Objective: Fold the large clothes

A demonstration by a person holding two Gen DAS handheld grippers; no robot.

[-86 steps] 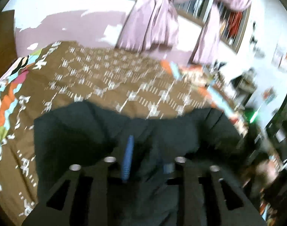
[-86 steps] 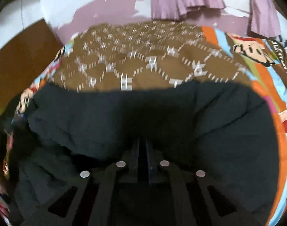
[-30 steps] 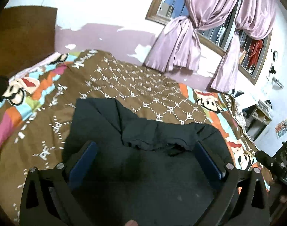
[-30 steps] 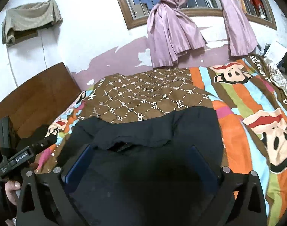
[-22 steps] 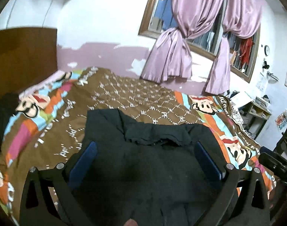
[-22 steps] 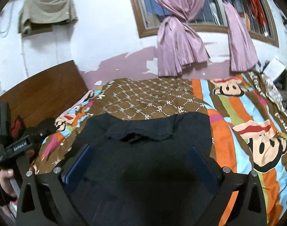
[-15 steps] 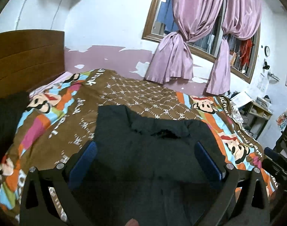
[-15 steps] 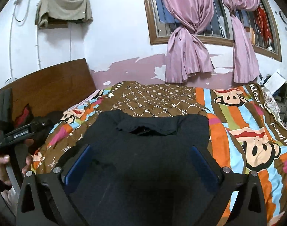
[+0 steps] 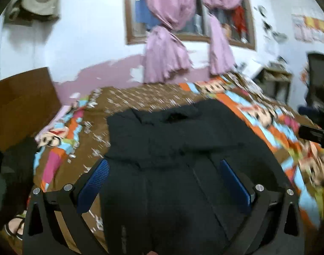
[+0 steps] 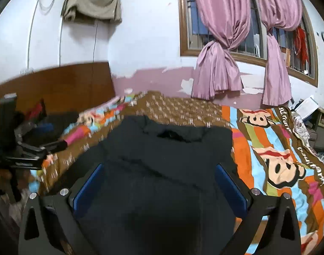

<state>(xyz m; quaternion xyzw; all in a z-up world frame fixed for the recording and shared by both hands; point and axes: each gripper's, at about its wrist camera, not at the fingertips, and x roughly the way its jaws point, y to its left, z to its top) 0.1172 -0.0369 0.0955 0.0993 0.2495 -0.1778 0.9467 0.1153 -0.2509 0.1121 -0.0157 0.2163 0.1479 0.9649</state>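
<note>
Both pairs of blue-padded fingers stood spread wide and empty. In the left wrist view the left gripper (image 9: 163,179) framed the near part of the large black fabric garment (image 9: 183,148) at the bottom of the frame; in the right wrist view the right gripper (image 10: 159,179) did likewise with the same garment (image 10: 162,170). Neither pad touched cloth as far as could be told. The garment lay on the bed, on the colourful cartoon-monkey patterned bedspread (image 10: 279,159). Its long axis ran from the bottom centre of each frame up toward the middle, straight ahead of the fingers, with a rumpled opening at its far end. Neither gripper looked clearly nearer. Its left edge bordered the brown patterned strip, its right edge the orange and blue stripes, where open bedspread offered room for a sideways fold. Farther off stood the brown wooden headboard (image 10: 55,85) at left and the pink tied curtains (image 10: 221,42) by the window.
</note>
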